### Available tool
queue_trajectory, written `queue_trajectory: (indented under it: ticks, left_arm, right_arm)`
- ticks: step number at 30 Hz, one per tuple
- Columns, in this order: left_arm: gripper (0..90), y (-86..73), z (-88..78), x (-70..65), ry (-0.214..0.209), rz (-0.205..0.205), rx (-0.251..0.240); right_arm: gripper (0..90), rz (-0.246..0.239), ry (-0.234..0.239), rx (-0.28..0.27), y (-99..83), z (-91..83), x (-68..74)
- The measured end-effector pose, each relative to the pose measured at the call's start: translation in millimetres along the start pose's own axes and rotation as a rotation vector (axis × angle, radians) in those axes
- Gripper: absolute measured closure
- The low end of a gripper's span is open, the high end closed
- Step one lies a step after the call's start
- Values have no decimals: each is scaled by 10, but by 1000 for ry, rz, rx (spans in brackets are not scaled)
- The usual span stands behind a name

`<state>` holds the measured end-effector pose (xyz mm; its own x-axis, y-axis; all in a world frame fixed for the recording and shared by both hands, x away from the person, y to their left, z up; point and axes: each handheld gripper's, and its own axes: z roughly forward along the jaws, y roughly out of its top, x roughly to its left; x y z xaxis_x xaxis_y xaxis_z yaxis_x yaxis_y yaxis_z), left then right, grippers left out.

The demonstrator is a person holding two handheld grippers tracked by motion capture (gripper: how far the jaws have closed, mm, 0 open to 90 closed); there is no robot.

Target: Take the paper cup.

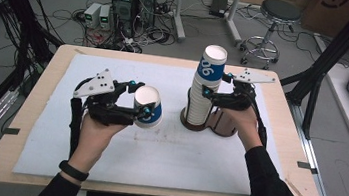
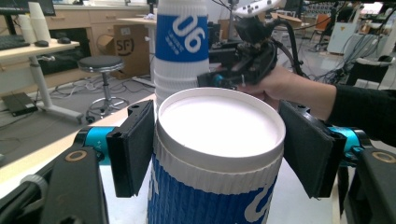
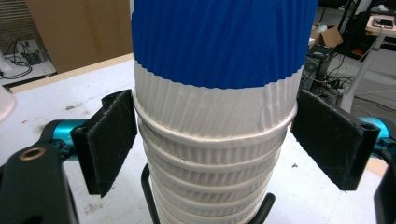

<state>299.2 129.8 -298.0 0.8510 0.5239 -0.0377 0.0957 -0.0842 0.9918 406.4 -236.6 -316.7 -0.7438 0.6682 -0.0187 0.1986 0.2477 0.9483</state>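
Now cup (image 2: 219,154) between left gripper (image 2: 224,149) pads

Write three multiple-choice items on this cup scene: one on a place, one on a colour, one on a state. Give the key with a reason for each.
1. Where does the stack of cups stand?
A. in a wire holder on a round brown base
B. on the floor by the stool
C. inside a cardboard box

2. What colour is the band on the single cup?
A. red
B. blue
C. green

3. How does the left gripper stand to the single cup?
A. shut on it, pads at its rim
B. open and far off it
C. lying flat on the table beside it

Key: 1 A, the high view shows the base under the stack and the right gripper view shows black wire at its foot. 2 B, the left gripper view shows blue under the white rim. 3 A, both pads sit against the cup's sides there.
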Motion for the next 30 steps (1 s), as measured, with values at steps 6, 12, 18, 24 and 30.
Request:
queue_trajectory:
  ticks: [6,12,18,24,30]
  left_arm:
    - [298,-139,34,1,-22,-11,3]
    - [298,-290,87,14,-29,-34,35]
    - [298,-335,75,70,-24,-44,41]
    - [298,-377,68,102,-17,-49,39]
    - [298,-447,76,137,-17,-53,50]
  right_arm:
    - [150,-3,0,-4,3,-9,3]
    - [149,5,-10,9,11,-69,13]
    - [148,11,-15,7,15,-145,0]
    - [148,14,-13,12,5,-223,17]
    - [148,11,-11,-8,7,-358,40]
